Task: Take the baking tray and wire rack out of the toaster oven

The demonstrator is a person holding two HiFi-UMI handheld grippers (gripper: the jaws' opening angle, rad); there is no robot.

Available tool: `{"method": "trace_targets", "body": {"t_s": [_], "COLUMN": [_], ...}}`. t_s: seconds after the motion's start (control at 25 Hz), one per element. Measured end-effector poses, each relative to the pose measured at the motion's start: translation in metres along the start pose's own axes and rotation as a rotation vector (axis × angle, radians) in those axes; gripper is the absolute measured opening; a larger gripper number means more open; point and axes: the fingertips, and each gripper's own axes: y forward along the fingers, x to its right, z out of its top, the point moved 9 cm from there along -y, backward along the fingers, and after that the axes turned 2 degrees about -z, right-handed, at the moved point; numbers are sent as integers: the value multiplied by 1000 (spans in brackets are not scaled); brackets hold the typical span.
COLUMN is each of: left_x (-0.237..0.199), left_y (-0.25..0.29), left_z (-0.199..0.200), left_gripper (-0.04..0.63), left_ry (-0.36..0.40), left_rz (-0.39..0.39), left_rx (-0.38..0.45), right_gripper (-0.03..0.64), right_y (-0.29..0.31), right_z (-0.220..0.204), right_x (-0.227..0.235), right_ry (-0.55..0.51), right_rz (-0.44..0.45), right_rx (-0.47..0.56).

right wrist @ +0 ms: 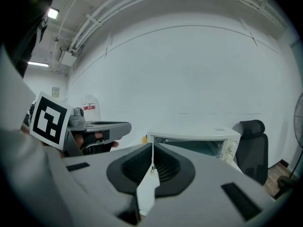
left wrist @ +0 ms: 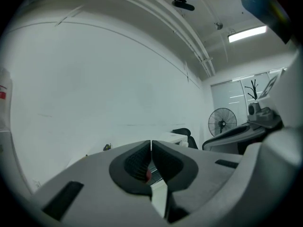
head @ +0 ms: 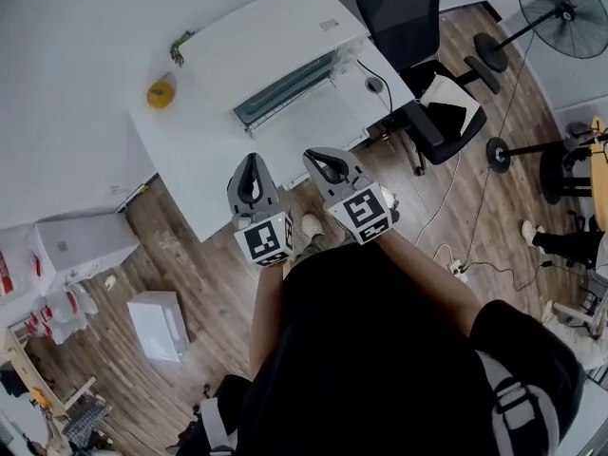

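The white toaster oven point(head: 285, 69) stands on a white table point(head: 204, 174), and its glass door point(head: 285, 90) faces me and is closed. The baking tray and wire rack are hidden behind that door. My left gripper point(head: 251, 161) hangs over the table's near edge, short of the oven, shut with nothing between its jaws. Just to its right, my right gripper point(head: 319, 155) is likewise shut and empty. In the right gripper view the oven point(right wrist: 194, 143) sits straight beyond the closed right gripper point(right wrist: 152, 151). In the left gripper view the oven point(left wrist: 173, 138) peeks over the closed left gripper point(left wrist: 151, 146).
A yellow object point(head: 160, 93) and a small plant point(head: 179, 47) sit at the table's left end. A cable point(head: 374, 84) lies right of the oven. A black office chair point(head: 418, 60) stands beside the table, fans point(head: 560, 3) farther right, and a white box point(head: 160, 323) on the floor.
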Motion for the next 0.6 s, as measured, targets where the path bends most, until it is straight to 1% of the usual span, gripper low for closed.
{"method": "trace_targets", "body": {"t_s": [0.12,0.28,0.6], "left_x": [-4,1,26], "left_y": [9,28,68], "left_z": [-9,-12,-17], "left_gripper": [29,29,29], "left_ry": [-4,12,-43], "left_rz": [28,23,27], "left_rx": [-40,-67,-130], "right_gripper": [32,32,32], "right_y": [13,24,44], "right_z": [5,2,-2], "right_x": [3,17,65], "right_ry": [-7,-13,3], "right_rz": [41,75,128], "right_rx": [13,10,-27]}}
